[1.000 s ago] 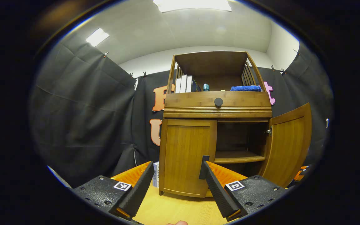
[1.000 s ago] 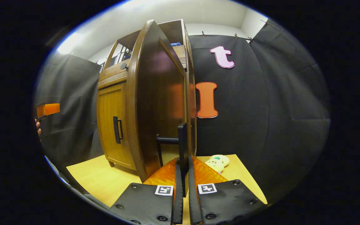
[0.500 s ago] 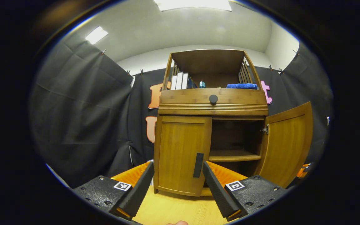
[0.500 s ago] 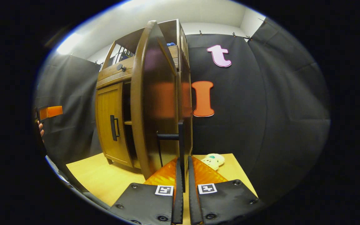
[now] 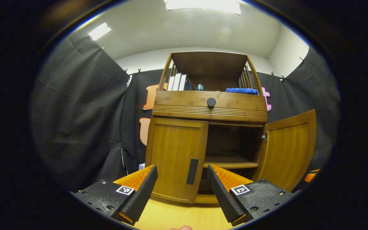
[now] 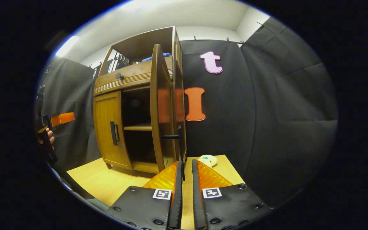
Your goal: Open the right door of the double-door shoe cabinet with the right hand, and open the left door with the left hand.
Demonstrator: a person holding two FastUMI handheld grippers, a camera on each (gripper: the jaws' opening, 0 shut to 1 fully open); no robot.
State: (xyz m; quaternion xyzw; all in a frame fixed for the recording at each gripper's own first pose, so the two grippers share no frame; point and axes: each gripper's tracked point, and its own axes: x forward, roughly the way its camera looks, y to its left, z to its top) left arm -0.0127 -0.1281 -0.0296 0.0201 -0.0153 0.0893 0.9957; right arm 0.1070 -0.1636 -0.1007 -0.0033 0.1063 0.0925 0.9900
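Observation:
The wooden shoe cabinet (image 5: 209,110) stands on a pale wood floor. Its left door (image 5: 174,156) is closed, with a black bar handle (image 5: 192,171) on its right edge. My left gripper (image 5: 181,168) is open in front of that door, short of it, and the handle lines up between its fingers. The right door (image 5: 287,150) stands wide open. In the right gripper view this door (image 6: 158,105) shows nearly edge-on. My right gripper (image 6: 186,162) is shut on the lower end of its black handle (image 6: 179,140).
Behind the open door lies an inner shelf (image 5: 230,164). A drawer with a round knob (image 5: 211,102) sits above the doors, with books (image 5: 177,82) and a blue cloth (image 5: 241,91) on top. A plush toy (image 6: 208,159) lies right of the cabinet, a white box (image 5: 141,166) left.
The right door has swung further open as my right gripper pulled back with its handle. My left gripper shifted until the left door's handle lines up between its open fingers.

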